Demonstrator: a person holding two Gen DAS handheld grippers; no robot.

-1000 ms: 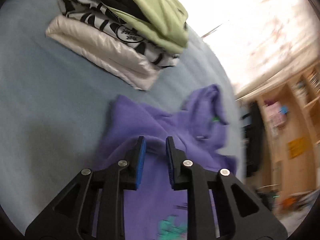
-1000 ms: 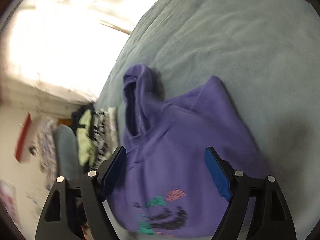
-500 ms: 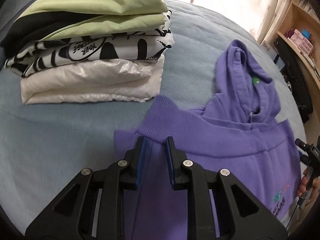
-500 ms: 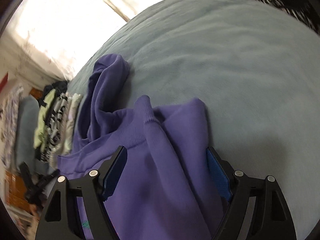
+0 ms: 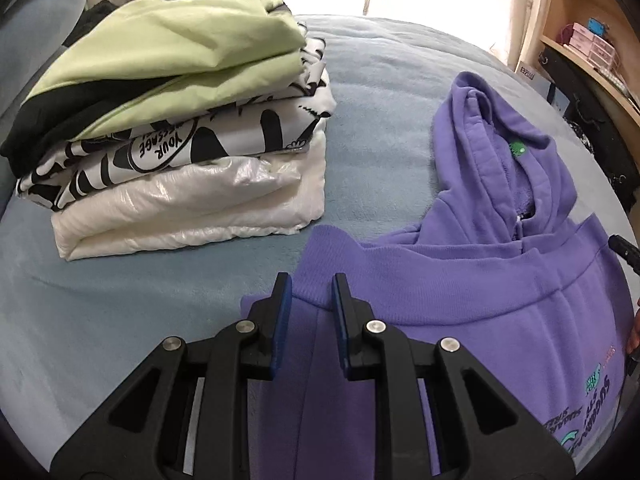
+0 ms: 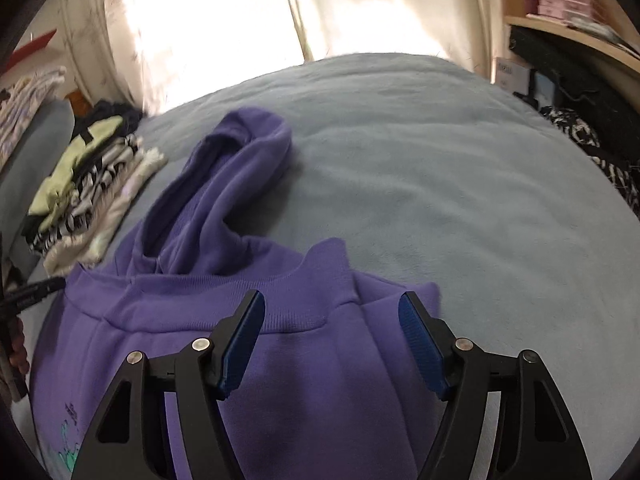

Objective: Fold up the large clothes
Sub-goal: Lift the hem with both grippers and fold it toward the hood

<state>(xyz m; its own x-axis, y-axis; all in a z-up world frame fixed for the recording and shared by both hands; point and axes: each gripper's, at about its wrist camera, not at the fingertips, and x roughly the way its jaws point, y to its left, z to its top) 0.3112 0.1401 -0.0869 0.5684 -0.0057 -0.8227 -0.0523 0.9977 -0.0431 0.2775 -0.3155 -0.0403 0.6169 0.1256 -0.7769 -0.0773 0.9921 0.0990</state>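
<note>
A purple hoodie (image 5: pixel 460 280) lies on the blue-grey bed cover (image 5: pixel 120 300), its hood (image 5: pixel 500 152) pointing toward the window. Its ribbed hem is folded up over the body, just below the hood. My left gripper (image 5: pixel 309 292) is shut on the left end of that hem, with purple cloth pinched between the blue pads. In the right wrist view the hoodie (image 6: pixel 280 380) fills the foreground. My right gripper (image 6: pixel 332 308) straddles the right end of the hem; its jaws are closing, cloth lies between them, and the pads stand clear of it.
A stack of folded clothes (image 5: pixel 180 140), green on top and white at the bottom, sits left of the hoodie and shows again as the stack (image 6: pixel 88 184) in the right view. Curtains (image 6: pixel 360 0) hang behind the bed. Wooden shelves (image 5: pixel 580 40) and dark items line the right side.
Both views rolled level and dropped toward the bed. The hoodie's hem came forward to lie just below the hood. The right jaws narrowed; the left kept its pinch.
</note>
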